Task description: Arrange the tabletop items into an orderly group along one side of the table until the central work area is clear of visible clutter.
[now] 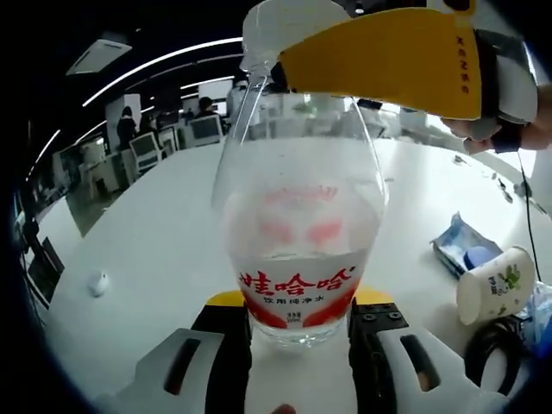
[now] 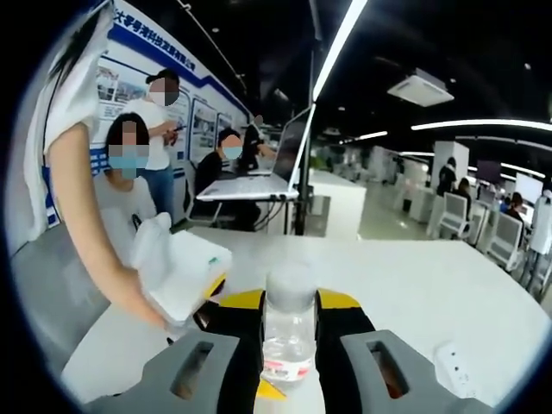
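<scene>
A clear water bottle (image 1: 297,233) with a red label stands upright over the white table (image 1: 155,250). My left gripper (image 1: 297,332) is shut on the bottle's lower body, black pads pressed to both sides. My right gripper (image 1: 297,60), yellow and white, reaches in from the upper right to the white cap (image 1: 267,30). In the right gripper view the bottle's cap and neck (image 2: 289,310) sit between my right gripper (image 2: 289,341), which is shut on them. The left gripper (image 2: 177,267) shows at the left, held by a person's arm.
At the right lie a white cup on its side (image 1: 496,285), a blue packet (image 1: 461,246) and a black ring (image 1: 496,345). A small white object (image 1: 97,283) sits at the left. Another white object (image 2: 453,366) lies right. People sit beyond the table.
</scene>
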